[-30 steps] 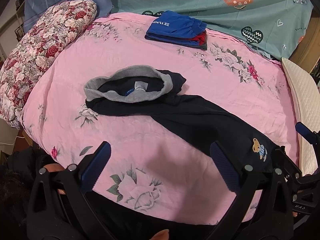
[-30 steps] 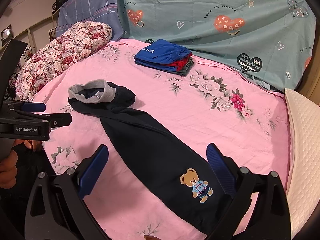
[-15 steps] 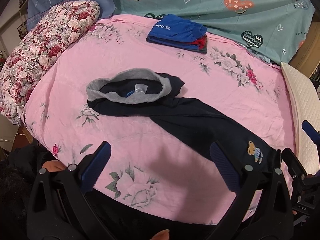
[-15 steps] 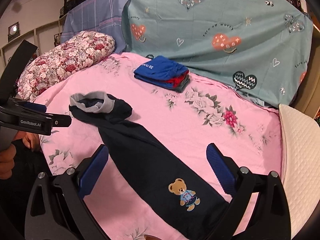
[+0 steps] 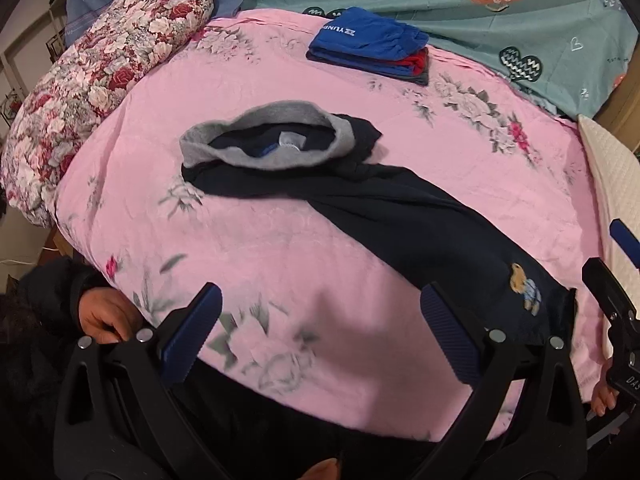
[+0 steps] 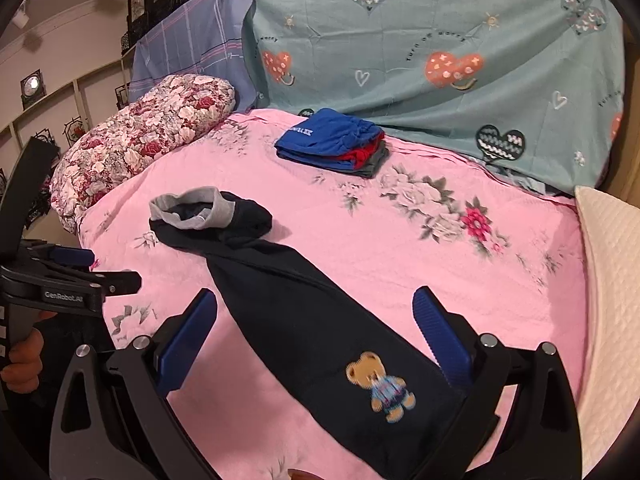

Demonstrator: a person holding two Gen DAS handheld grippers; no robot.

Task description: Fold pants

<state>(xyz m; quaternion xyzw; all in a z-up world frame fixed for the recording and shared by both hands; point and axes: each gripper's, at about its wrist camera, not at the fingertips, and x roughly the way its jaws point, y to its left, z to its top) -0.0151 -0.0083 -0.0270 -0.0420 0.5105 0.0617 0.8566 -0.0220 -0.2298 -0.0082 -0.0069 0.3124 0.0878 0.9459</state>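
Dark navy pants with a grey waistband and a bear patch lie stretched across the pink floral bedsheet. They also show in the right wrist view, the bear patch near the leg end. My left gripper is open and empty, above the sheet near the bed's front edge. My right gripper is open and empty, above the pants' lower leg. The waistband end is bunched.
A folded stack of blue, red and grey clothes sits at the back. A floral pillow lies at the left. A teal heart-print cover hangs behind. A cream quilted pad lies at the right.
Both grippers have drawn back and up from the bed, so the pants look farther off. The pants have not moved. Both grippers stay open.
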